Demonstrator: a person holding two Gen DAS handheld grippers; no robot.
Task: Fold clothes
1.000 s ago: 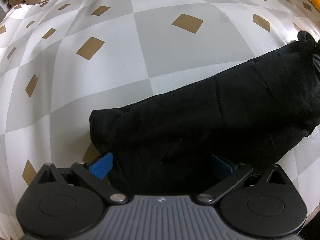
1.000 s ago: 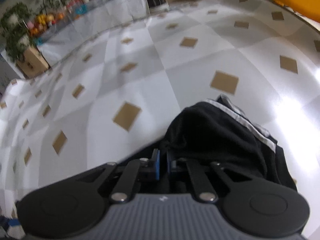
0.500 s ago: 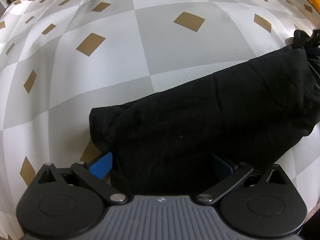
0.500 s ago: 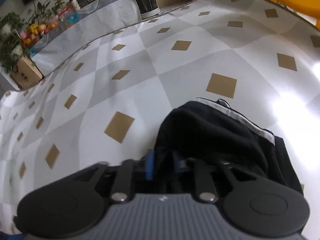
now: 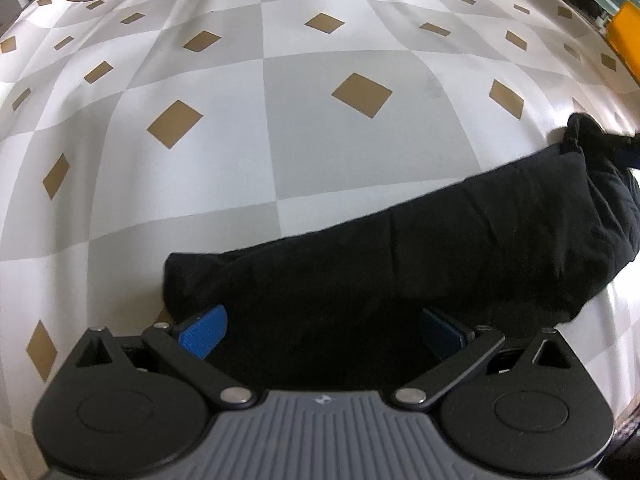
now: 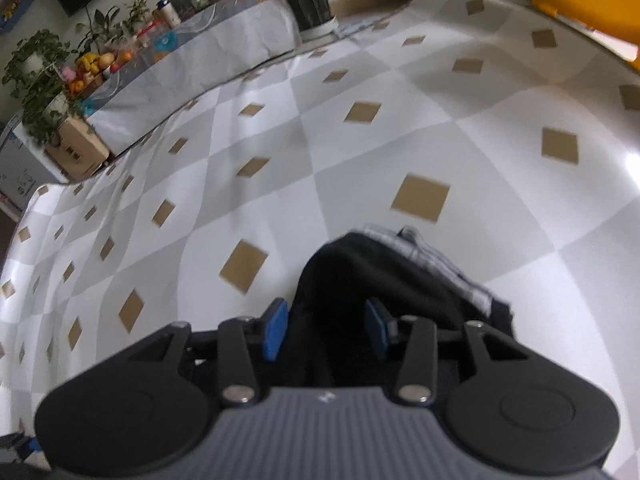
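Bare checkered tablecloth [image 5: 280,128] lies open ahead; only the black garment [image 5: 420,264] intrudes.

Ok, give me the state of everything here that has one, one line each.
left tool: open, fingers spread around the cloth.
right tool: open, cloth between its fingers.
black garment: folded into a long band, lying on the table.
checked tablecloth: spread flat.

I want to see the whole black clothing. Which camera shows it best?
The left wrist view: the black cloth garment stretches long across the checkered tablecloth. The right wrist view shows only one bunched end with a pale checked trim.
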